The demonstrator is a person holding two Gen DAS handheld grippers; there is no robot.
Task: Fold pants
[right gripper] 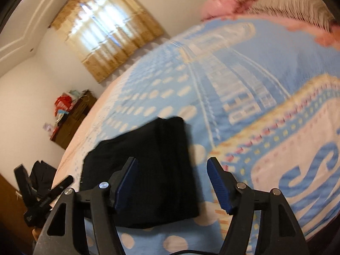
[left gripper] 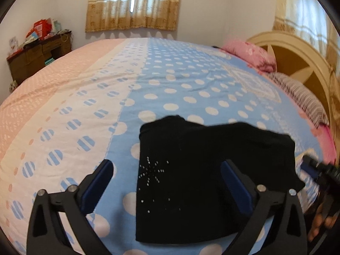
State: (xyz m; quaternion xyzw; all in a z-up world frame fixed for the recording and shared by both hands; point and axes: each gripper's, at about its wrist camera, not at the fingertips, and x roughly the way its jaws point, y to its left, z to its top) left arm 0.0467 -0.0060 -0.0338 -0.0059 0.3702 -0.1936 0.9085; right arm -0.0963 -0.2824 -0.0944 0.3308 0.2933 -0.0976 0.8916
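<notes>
From the left wrist, the left claw (left gripper: 167,182) stands wide apart over the black pants (left gripper: 204,170), folded compactly on the dotted bed (left gripper: 180,85), gripping nothing. From the right wrist, the right claw (right gripper: 172,182) is likewise spread and empty beside the pants (right gripper: 148,159), apparently having let go.

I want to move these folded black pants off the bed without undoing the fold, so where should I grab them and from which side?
Grip the folded black pants at the near edge, coming in low from the front of the bed. They lie flat as a compact, layered rectangle, so one wide pinch through all layers, perhaps at each near corner, should keep the fold together.
</notes>
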